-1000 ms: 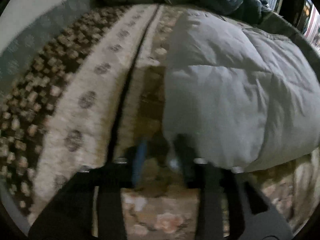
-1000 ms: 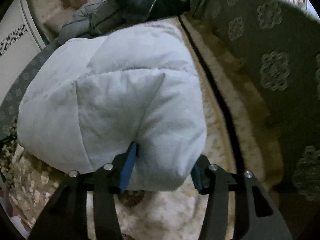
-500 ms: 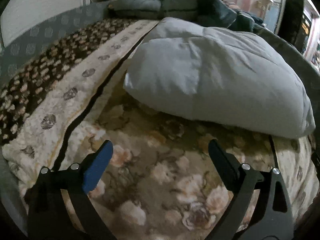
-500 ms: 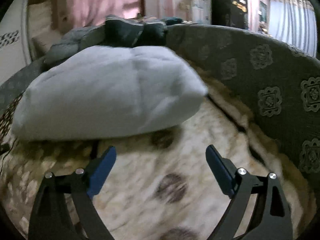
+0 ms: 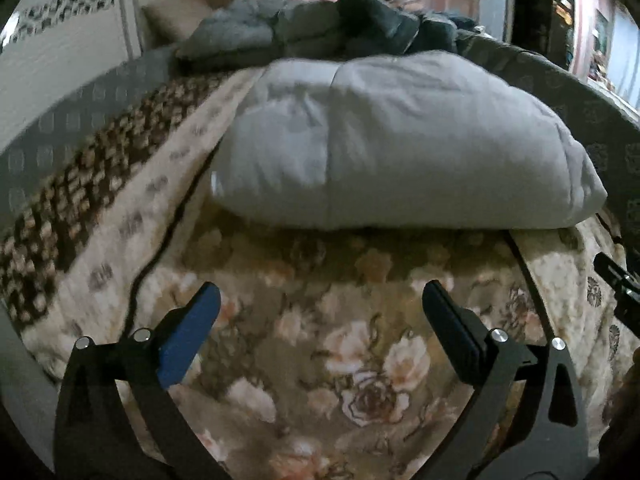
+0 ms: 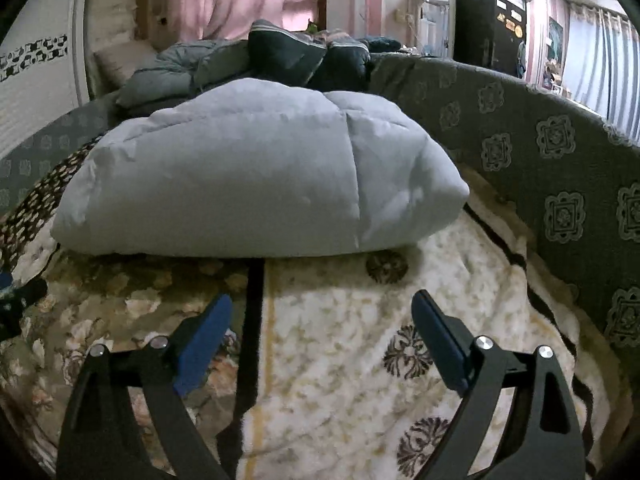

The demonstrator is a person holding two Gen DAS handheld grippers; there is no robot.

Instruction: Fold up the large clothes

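Two wrist views over a bed. The left gripper [image 5: 320,308] hangs w/ jaws spread wide, nothing between them; the right gripper [image 6: 322,316] likewise spread and empty. Neither touches any cloth.

Task item: a pale grey, puffy quilted down coat [image 5: 400,148], folded into a thick rounded bundle. It lies straight ahead of both grippers, beyond the fingertips, apart from them. In the right view the same bundle [image 6: 260,176] sits ahead and slightly left of the fingers.

Under and ahead of the grippers: a beige-brown floral plush blanket [image 5: 340,340], w/ a cream patterned panel [image 6: 360,340] below the right gripper. To the right, a grey-green bedspread w/ square medallions [image 6: 560,184]. Beyond the coat, a heap of dark grey-blue padded garments [image 6: 248,60].

Step in hand, as judged: bundle looks folded and let go. To finish well, check edges sit even front and sides; puffy fill tends to spring open, so a flat press on top w/ both grippers would help it hold. If taking the next garment, reach past the bundle w/o dragging it.

Containers: none in view; no box, basket or drawer seen. The bed surface alone bears the coat and the dark heap.
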